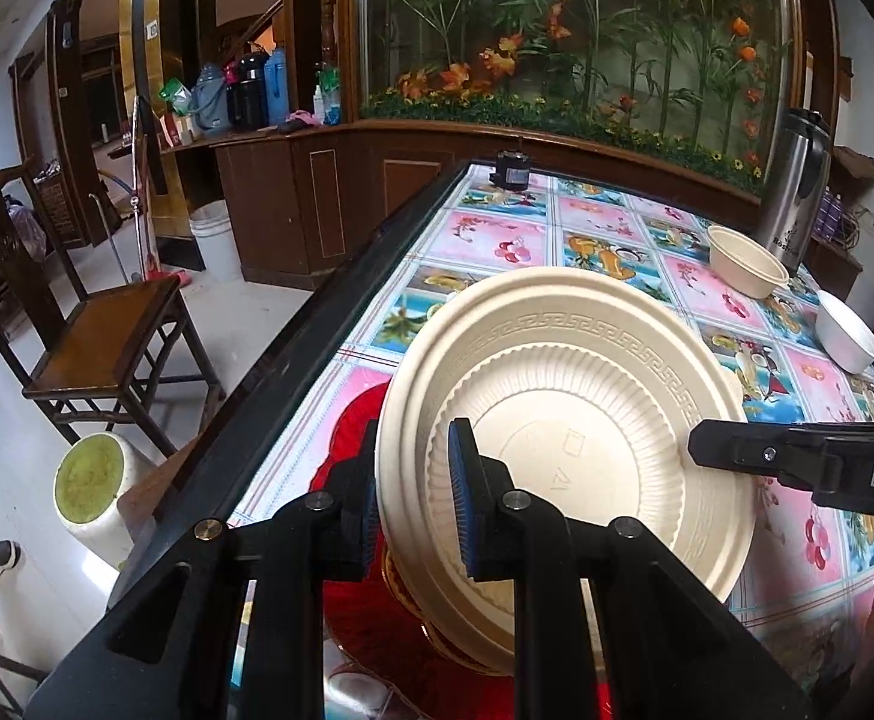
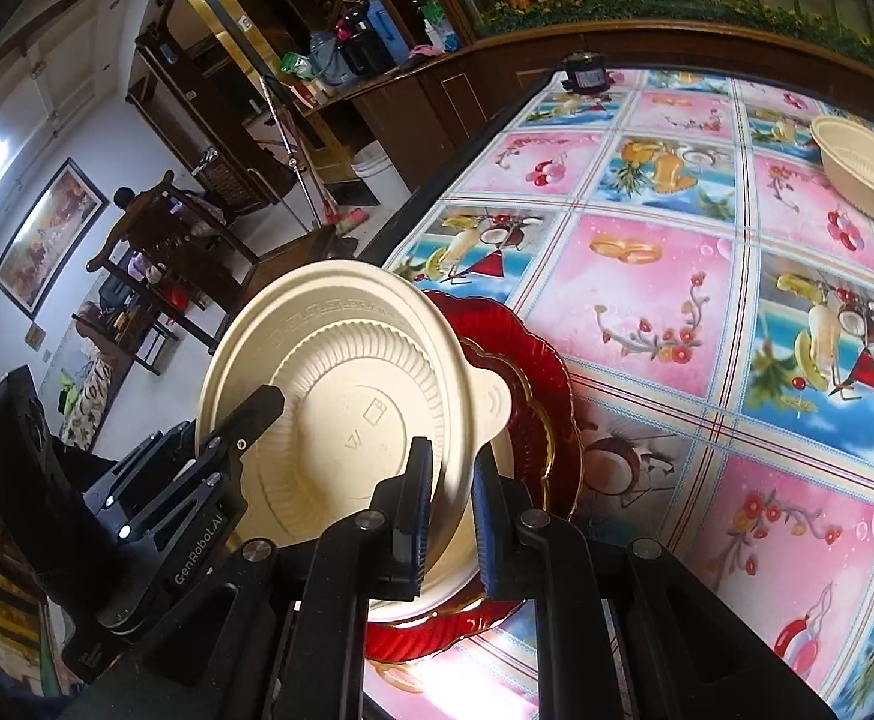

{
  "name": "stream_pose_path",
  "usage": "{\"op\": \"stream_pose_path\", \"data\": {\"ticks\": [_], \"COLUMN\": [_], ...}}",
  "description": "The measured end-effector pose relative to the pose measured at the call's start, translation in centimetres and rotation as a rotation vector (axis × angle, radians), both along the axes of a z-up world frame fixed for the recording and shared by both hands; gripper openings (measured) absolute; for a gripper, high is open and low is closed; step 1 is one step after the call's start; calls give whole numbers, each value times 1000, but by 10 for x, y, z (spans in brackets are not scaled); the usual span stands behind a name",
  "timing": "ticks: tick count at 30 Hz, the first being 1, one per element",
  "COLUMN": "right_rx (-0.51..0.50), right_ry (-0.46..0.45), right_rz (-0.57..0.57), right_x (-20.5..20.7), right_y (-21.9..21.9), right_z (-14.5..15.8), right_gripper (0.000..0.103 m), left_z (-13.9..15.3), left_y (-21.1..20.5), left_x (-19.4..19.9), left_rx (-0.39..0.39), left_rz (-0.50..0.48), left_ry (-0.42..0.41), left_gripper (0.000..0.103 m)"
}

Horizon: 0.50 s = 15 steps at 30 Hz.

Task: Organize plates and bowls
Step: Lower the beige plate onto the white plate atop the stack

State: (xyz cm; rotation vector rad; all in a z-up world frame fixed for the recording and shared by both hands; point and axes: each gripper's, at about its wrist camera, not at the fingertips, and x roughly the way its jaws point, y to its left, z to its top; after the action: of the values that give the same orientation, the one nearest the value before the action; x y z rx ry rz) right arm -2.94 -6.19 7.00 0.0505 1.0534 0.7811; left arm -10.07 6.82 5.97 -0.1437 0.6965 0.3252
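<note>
A cream round plate (image 1: pixel 563 420) with a ribbed wall and a key-pattern rim hangs tilted between both grippers. My left gripper (image 1: pixel 416 450) is shut on its left rim. My right gripper (image 2: pixel 452 468) is shut on the cream plate (image 2: pixel 341 396) at the rim beside its small tab. The right gripper's finger (image 1: pixel 737 450) reaches in from the right in the left wrist view. Just below the cream plate a red scalloped plate (image 2: pixel 533 360) with a gold edge lies on the table, also visible as red plate (image 1: pixel 353 420). A cream surface shows on it under the tab.
A cream bowl (image 1: pixel 746 264) and a white bowl (image 1: pixel 848 330) stand at the far right of the flowered tablecloth (image 2: pixel 677 276), beside a steel flask (image 1: pixel 794 192). A small black object (image 1: pixel 512 171) sits at the far edge. A wooden chair (image 1: pixel 101 336) stands left of the table.
</note>
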Motion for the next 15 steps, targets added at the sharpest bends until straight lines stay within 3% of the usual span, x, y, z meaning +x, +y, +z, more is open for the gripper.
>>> {"op": "stream_pose_path", "data": {"ticks": [15], "right_rx": [-34], "right_ry": [25], "right_rz": [-3], "right_x": [5], "right_y": [5], "right_z": [-11], "right_gripper": [12], "left_z": [-10], "left_y": [10], "left_x": [4], "left_rx": [-21], "left_rz": [-2], "left_ry": [30], "left_gripper": [16]}}
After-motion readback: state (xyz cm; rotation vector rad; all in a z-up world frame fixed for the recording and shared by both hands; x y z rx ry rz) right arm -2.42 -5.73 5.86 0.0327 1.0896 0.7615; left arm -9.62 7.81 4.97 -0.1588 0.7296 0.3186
